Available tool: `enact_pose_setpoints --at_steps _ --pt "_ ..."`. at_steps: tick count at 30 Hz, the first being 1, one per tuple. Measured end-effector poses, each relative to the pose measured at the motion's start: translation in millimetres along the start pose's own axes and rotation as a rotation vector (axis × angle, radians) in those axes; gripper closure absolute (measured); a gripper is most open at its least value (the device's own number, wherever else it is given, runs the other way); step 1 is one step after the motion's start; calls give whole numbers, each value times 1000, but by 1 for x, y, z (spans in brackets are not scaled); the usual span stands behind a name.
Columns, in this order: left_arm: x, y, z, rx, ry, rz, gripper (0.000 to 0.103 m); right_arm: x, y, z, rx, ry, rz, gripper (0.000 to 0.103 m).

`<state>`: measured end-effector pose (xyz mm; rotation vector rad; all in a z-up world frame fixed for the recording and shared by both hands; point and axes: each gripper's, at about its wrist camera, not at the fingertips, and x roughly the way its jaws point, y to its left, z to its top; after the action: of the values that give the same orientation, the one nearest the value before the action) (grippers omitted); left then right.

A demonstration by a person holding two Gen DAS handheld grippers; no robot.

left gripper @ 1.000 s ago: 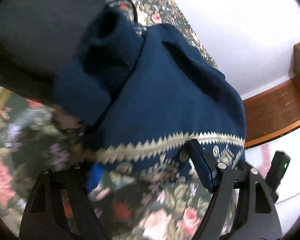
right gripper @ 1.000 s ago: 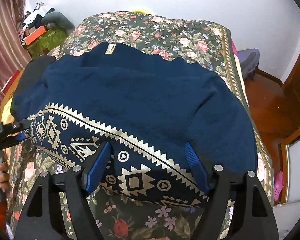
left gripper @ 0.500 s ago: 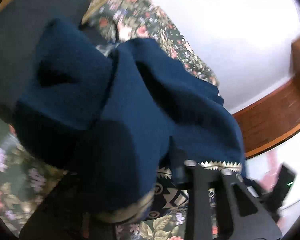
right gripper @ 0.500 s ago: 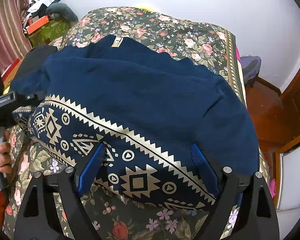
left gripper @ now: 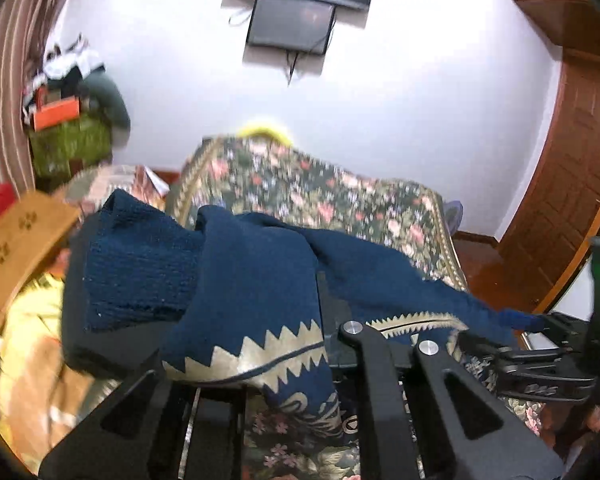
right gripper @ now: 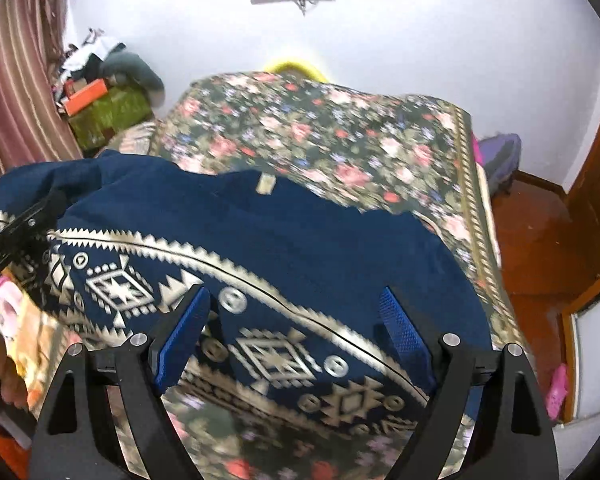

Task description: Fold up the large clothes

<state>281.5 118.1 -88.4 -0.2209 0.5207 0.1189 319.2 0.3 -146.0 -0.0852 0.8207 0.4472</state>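
Observation:
A navy sweater with a gold zigzag and diamond hem band (right gripper: 268, 264) lies on the floral bedspread (right gripper: 340, 136). My left gripper (left gripper: 284, 344) is shut on the sweater's left hem corner (left gripper: 256, 312) and holds it lifted, cloth draped over its fingers. My right gripper (right gripper: 296, 332) is open, its blue-padded fingers (right gripper: 400, 332) astride the patterned hem on the right side. The left gripper also shows at the left edge of the right wrist view (right gripper: 16, 236), and the right gripper at the right of the left wrist view (left gripper: 540, 356).
The bed's right edge drops to a red floor (right gripper: 540, 240) beside a wooden door (left gripper: 560, 184). A striped curtain (right gripper: 12, 92) and piled boxes (right gripper: 100, 108) stand at the left. A screen (left gripper: 296, 24) hangs on the white far wall.
My left gripper has closed on the hem corner and lifted it, tilting up so the far wall shows. My right gripper has stayed open over the hem and the view tilted up slightly.

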Motion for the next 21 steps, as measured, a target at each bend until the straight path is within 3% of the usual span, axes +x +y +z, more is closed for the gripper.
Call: enact_pose_setpoints --at_steps 3,6,12,17,21 --pt "-12 21 4 3 -28 16 93 14 22 -4 -30 21 33 18" --pt "-15 35 0 10 -50 35 93 41 44 -16 -41 98 120 18" --pt "0 43 -21 57 38 71 93 105 86 -49 -64 299 236 17" --pt "-3 34 -19 86 33 31 93 90 81 -46 -108 293 226 20" --pt "-5 3 -13 145 20 -17 93 48 47 -45 -90 201 188 19"
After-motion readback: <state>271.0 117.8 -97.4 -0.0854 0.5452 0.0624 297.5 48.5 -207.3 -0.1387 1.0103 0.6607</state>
